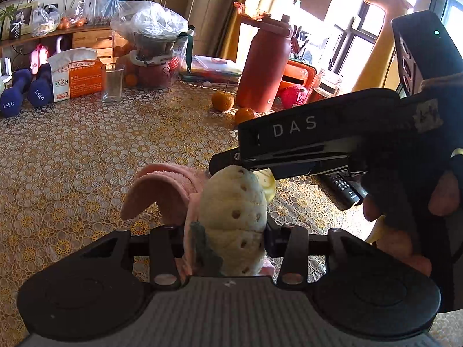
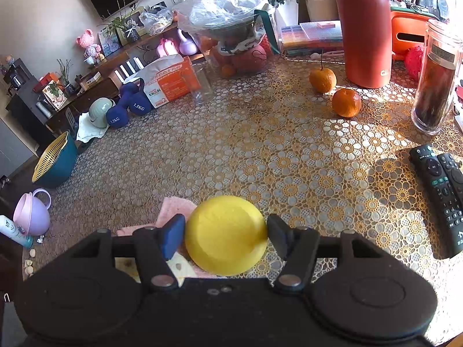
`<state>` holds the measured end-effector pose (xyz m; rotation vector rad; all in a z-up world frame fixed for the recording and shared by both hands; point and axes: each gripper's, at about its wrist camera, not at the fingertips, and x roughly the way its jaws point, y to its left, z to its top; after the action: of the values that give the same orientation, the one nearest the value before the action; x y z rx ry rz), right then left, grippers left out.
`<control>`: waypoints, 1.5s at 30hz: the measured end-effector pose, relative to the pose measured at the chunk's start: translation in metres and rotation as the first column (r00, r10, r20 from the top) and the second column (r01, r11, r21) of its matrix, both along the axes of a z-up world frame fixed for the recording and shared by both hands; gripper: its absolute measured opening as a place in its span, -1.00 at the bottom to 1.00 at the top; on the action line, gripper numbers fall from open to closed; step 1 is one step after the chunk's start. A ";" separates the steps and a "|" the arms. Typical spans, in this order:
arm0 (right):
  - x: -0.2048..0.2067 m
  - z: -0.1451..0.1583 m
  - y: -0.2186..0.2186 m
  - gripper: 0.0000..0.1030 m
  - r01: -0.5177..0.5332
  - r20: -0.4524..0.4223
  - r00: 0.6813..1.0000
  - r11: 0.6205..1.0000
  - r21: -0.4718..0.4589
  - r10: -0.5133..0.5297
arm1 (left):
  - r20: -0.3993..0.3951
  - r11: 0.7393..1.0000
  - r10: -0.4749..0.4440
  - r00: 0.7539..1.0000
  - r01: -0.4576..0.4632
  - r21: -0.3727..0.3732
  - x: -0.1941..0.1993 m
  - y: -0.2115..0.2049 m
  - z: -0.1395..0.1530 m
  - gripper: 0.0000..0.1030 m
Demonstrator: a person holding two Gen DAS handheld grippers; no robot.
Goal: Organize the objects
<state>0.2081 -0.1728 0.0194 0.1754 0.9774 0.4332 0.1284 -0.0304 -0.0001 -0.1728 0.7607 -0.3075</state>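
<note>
A cream plush toy [image 1: 234, 219] sits clamped in my left gripper [image 1: 228, 238]; my right gripper [image 2: 225, 235] grips a yellow dome [image 2: 225, 234] just ahead.

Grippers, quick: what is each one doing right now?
Left gripper: shut on the plush toy, its fingers pressed against both sides.
Right gripper: fingers around the yellow dish, both touching its rim; shut on it.

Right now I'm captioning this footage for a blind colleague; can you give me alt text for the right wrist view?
The right gripper is closed on a round yellow plastic dish just above a gold floral lace tablecloth. Beyond sit two oranges, a tall red bottle, blue dumbbells and, at right, black remote controls.
</note>
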 end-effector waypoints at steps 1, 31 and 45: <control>0.000 0.000 0.000 0.20 0.001 -0.002 1.000 1.000 0.002 -0.001 | -0.005 1.000 0.002 1.000 -0.002 0.003 0.002 0.000 -0.001 -0.16; 0.018 0.000 -0.003 0.20 -0.048 0.004 0.999 0.999 -0.008 0.048 | -0.126 0.996 -0.028 0.992 0.038 0.078 0.051 0.040 -0.041 -0.16; 0.020 0.003 0.014 0.22 -0.103 0.032 0.994 0.992 -0.069 0.106 | -0.163 0.998 0.036 0.986 -0.028 0.051 0.056 0.086 -0.042 -0.13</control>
<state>0.2278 -0.1592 0.0223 0.0554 0.9680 0.4968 0.1841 0.0554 -0.0418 -0.1660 0.9268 -0.2461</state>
